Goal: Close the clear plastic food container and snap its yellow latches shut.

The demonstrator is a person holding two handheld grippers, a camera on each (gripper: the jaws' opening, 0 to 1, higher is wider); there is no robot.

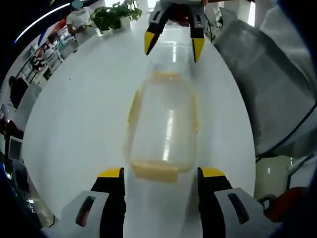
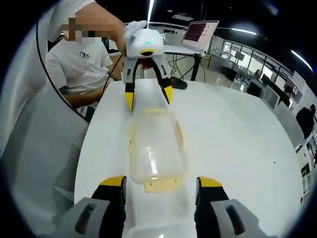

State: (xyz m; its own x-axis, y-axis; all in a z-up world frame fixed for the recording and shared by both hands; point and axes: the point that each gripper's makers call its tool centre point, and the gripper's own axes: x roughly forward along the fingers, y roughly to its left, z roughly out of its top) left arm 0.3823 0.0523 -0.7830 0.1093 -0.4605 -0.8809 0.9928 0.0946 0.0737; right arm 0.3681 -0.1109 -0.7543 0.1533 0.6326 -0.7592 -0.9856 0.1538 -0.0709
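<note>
Left gripper view: clear plastic container (image 1: 166, 131) lies lengthwise on the white worktop (image 1: 79, 124), roughly mid-worktop, lid down on it as far as can be told. Yellow latch (image 1: 154, 171) at the near end sits just ahead of and between the left hand-held gripper (image 1: 161, 173) jaws, which stand wide open either side, yellow-tipped, gripping nothing. Yellow side latches (image 1: 133, 106) run along both long sides of the container. At the far end the right hand-held gripper (image 1: 173, 42) comes in from the top, jaws spread open around the container's far end, tips just beside it; contact cannot be told. Potted plant (image 1: 115, 15) near the far left edge of the worktop. Grey mesh chair back (image 1: 257, 64) past the right edge. Right gripper view: same container (image 2: 154, 148) from the other end, near yellow latch (image 2: 161, 184) flapped out flat on the worktop (image 2: 237, 144) between the open jaws of the right hand-held gripper (image 2: 161, 184), nothing clamped. Left hand-held gripper (image 2: 147, 96) at the far end, jaws open, straddling the container end, a gloved hand (image 2: 133, 29) on top of it. Person in white shirt (image 2: 79, 64) seated beyond the far left corner. Laptop (image 2: 200, 32) on a stand behind the far edge.
</note>
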